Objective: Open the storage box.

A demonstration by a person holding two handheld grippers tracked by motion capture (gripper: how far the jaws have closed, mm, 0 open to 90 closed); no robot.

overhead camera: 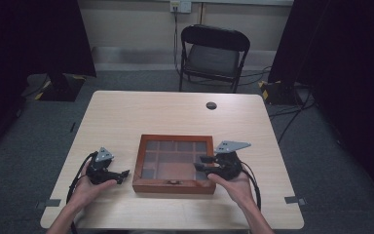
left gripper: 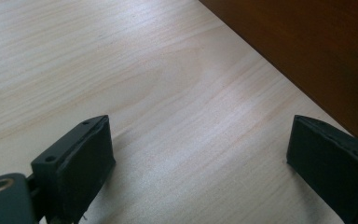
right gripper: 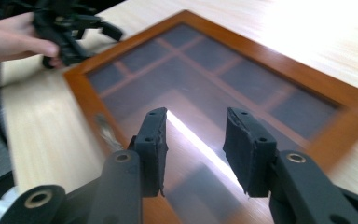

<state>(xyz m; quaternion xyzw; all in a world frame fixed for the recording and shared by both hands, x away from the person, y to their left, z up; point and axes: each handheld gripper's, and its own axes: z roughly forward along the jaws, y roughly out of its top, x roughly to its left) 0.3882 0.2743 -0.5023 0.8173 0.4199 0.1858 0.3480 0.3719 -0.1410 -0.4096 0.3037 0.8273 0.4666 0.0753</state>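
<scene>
A shallow wooden box (overhead camera: 173, 187) with a glass lid over several compartments lies shut at the table's middle front, a small metal latch (overhead camera: 174, 182) on its near side. My left gripper (overhead camera: 123, 176) rests low on the table just left of the box, open wide with bare tabletop between its pads (left gripper: 200, 154); the box's side wall (left gripper: 317, 51) runs along its right. My right gripper (overhead camera: 200, 164) hovers over the lid's right part, pointing left. Its jaws stand partly apart with nothing between them (right gripper: 193, 135), above the glass and the box frame (right gripper: 81, 93).
The light wooden table (overhead camera: 126, 112) has a round cable hole (overhead camera: 211, 105) near its far edge. A black folding chair (overhead camera: 213, 56) stands behind it. Dark curtains hang at both sides and cables lie on the grey floor. The other hand's gripper (right gripper: 70, 28) sits beyond the box.
</scene>
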